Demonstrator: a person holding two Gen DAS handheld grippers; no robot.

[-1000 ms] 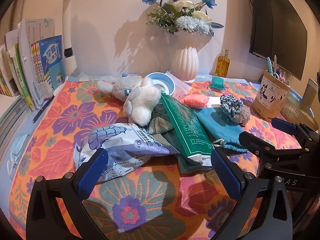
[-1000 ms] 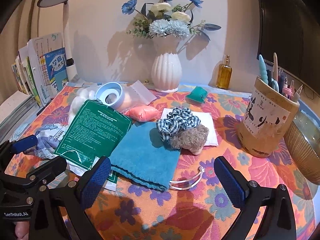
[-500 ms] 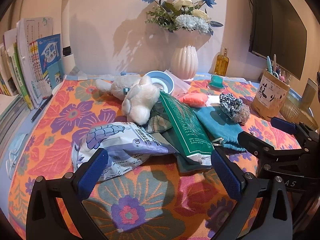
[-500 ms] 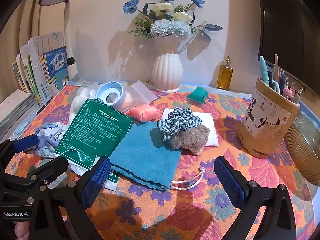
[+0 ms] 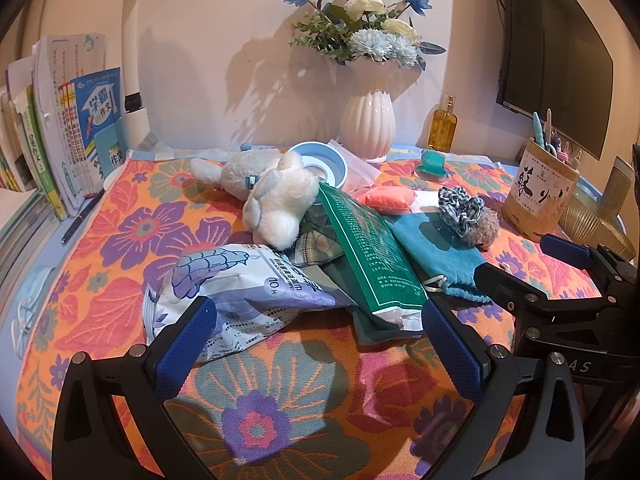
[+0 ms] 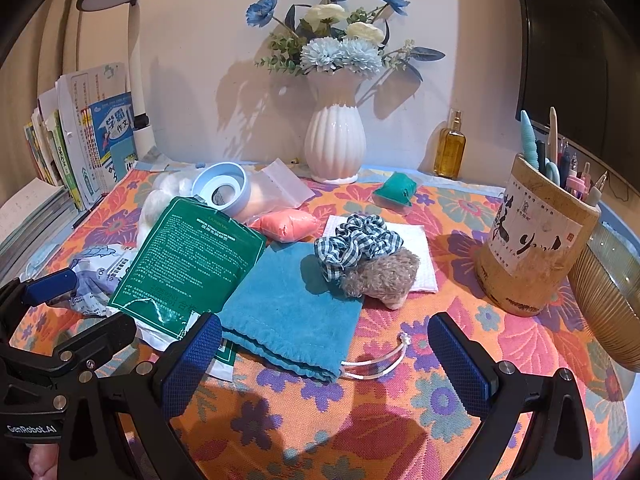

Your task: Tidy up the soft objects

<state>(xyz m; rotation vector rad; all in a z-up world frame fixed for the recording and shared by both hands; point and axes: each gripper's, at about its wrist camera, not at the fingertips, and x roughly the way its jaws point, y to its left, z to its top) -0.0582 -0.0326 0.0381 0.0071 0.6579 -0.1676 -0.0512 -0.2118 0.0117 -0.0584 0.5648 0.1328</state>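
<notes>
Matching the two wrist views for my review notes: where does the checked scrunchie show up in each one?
Left wrist: the checked scrunchie sits right of centre, on the fuzzy brown toy, beyond the teal drawstring pouch.
Right wrist: the scrunchie is near the centre, on the same brown toy.
Shared landmark: the white ribbed vase at the back.

A blue book cover (image 6: pixel 114 128) at the left of the right wrist view shows the large Chinese characters "学霸" with "作文" beneath. The black frame of the left gripper (image 6: pixel 32 428), at the lower left of that view, carries white lettering "GenRobot.AI". A pale wipes packet (image 5: pixel 244 292) in the centre of the left wrist view bears "10" with a small character after it. The bamboo pen holder (image 6: pixel 536 248) at right has large black brush calligraphy, not clearly legible. The green packet (image 6: pixel 192 260) holds fine white print, too small to read.
</notes>
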